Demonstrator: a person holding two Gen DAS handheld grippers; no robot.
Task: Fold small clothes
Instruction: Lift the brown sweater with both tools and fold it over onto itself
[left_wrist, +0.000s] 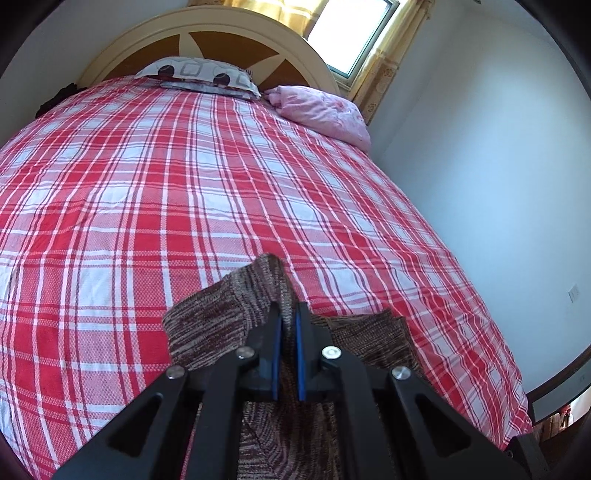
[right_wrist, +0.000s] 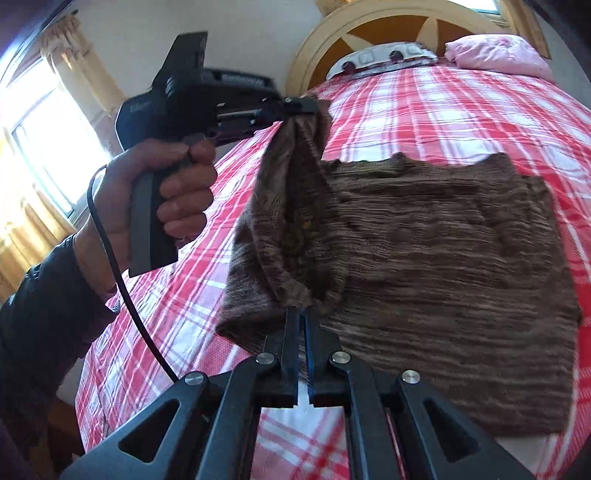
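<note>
One brown knit garment (right_wrist: 443, 236) lies near the foot edge of the bed (left_wrist: 184, 177), two grippers pinching its lifted side. The left gripper (right_wrist: 301, 107) clamps one corner, the right gripper (right_wrist: 300, 312) another — fabric sagging between them. Two pillows sit at the head: patterned (left_wrist: 199, 75) and pink (left_wrist: 325, 110). Only the right wrist view shows the person's hand (right_wrist: 162, 195) on the left handle.

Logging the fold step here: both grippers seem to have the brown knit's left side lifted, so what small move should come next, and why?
Probably carry the lifted flap across toward the flat right side. The left gripper and right gripper are each shut on an edge of the brown knit garment, whose left part hangs raised while the rest lies flat on the plaid bedspread.
</note>
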